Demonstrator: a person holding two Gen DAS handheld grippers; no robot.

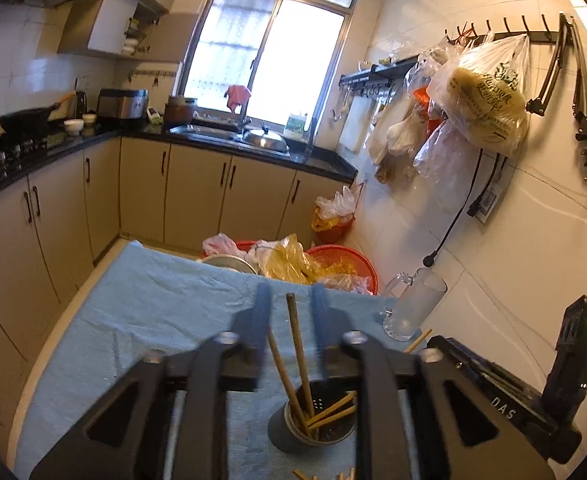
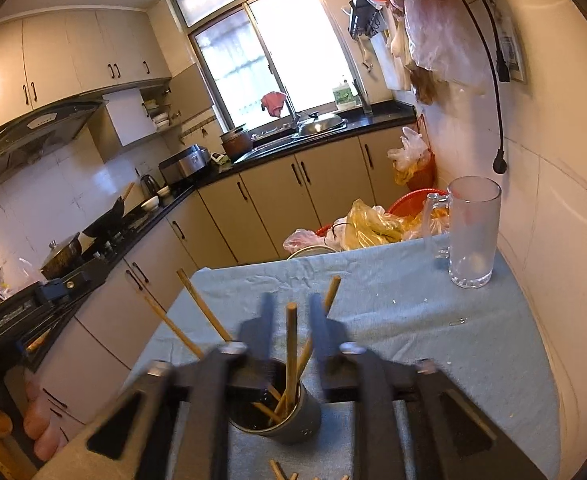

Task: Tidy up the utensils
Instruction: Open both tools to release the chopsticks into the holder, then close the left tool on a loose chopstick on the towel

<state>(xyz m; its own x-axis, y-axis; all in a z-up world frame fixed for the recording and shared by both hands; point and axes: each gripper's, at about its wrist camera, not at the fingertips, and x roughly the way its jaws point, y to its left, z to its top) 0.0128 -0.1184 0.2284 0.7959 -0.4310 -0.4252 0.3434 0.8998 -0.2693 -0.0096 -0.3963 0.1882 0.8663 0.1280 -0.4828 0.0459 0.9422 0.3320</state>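
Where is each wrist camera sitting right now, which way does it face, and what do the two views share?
Left wrist: rides the left tool, looking forward and down over the chopstick holder toward the window; the right tool's body shows at right.
Right wrist: rides the right tool, above the chopstick holder, facing the sink; fingers of the person's hand show lower left.
Shared: holder, glass mug, blue cloth.

Wooden chopsticks are seen standing tilted in a grey perforated metal holder at lower centre of the frame; further chopstick ends lie at the bottom edge
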